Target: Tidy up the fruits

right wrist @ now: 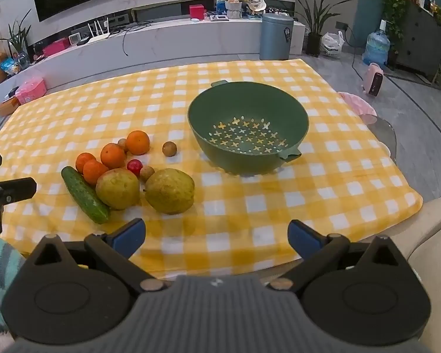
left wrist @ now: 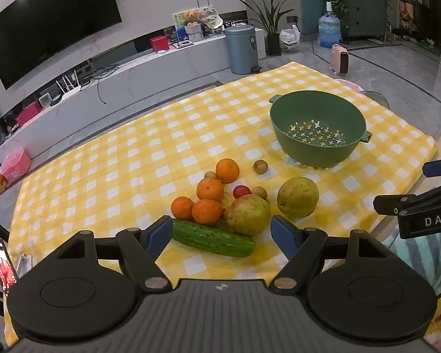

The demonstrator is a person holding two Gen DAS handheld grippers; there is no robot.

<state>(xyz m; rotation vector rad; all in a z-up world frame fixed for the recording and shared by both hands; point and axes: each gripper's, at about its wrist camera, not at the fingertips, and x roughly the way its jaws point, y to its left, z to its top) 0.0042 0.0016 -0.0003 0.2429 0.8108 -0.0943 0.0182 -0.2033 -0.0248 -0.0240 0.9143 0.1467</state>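
Nearest the lens, both grippers hung over the near edge of the yellow checked tablecloth (right wrist: 250, 194), the left gripper (left wrist: 222, 232) and right gripper (right wrist: 216, 236) each with jaws spread wide and nothing between them. Catalogued left to right in the right wrist view: one cucumber (right wrist: 84, 195) at nine o'clock; four oranges (right wrist: 112, 155) clustered beyond it; one small red fruit (right wrist: 134, 166); three small brown fruits, one (right wrist: 169, 148) lying apart from the pile; two large yellow-green fruits (right wrist: 170, 191) side by side, toward the near edge. One green colander (right wrist: 294, 108) stood empty at one o'clock, well apart from the pile. Judged status: no fruit yet moved, sorting not begun. The next move would call for lowering one gripper over a single fruit, closing gently, and carrying it to the colander.
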